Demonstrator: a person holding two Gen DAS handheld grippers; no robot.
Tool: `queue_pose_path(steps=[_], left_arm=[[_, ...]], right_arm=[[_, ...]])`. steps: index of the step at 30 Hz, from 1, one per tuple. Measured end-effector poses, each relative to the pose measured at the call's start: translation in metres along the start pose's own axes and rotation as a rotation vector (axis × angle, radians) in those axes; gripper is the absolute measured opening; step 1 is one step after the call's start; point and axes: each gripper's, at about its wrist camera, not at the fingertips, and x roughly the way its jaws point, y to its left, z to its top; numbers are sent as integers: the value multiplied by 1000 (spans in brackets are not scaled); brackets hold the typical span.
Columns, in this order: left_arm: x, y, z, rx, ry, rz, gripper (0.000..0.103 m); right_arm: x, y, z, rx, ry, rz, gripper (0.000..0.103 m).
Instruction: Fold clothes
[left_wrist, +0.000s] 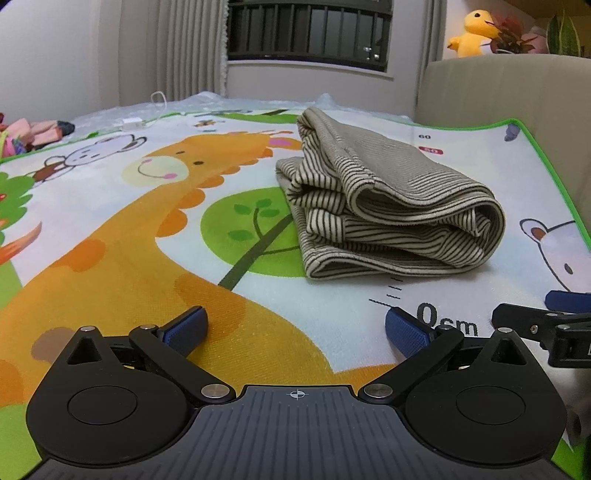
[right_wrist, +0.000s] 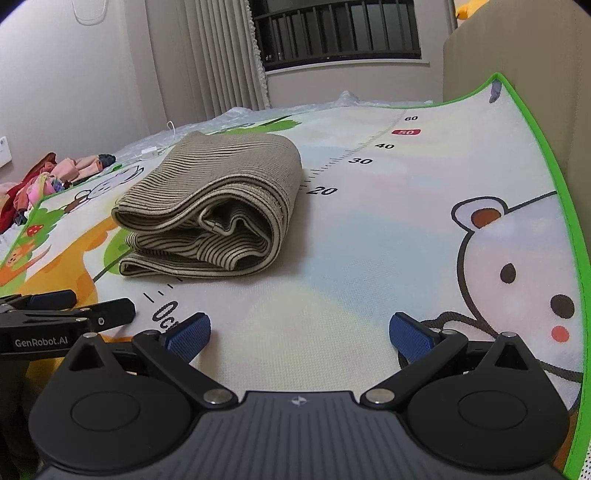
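Two views. Left wrist: the left gripper (left_wrist: 295, 328) has its blue ribbed fingers (left_wrist: 186, 328) spread and empty; a striped knit garment (left_wrist: 388, 206) lies folded in soft layers on the cartoon mat (left_wrist: 147, 258). Right wrist: the right gripper (right_wrist: 299, 330) is likewise spread wide, and the garment (right_wrist: 210, 206) lies ahead-left, with a clothes pile (right_wrist: 55, 173) cut off at the left edge.

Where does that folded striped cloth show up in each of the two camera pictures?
Left wrist view: the folded striped cloth lies right of centre, on the play mat.
Right wrist view: the folded striped cloth lies left of centre.
Shared landmark: the printed "0cm" ruler mark, just in front of the cloth.
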Motion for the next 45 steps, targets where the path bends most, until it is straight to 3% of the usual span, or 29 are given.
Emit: queue_pose_path(steps=[28,35,45], left_arm=[[1,0,0,5,-4,4,103],[-1,8,1,-32,-6,-36,103],[0,2,0,-7,-4,-8,103]], right_arm=[[-2,-11,0,50,-14,47,103],[-2,-12,0,56,-15,50,103],[-1,-12,0,61,-16,54,103]])
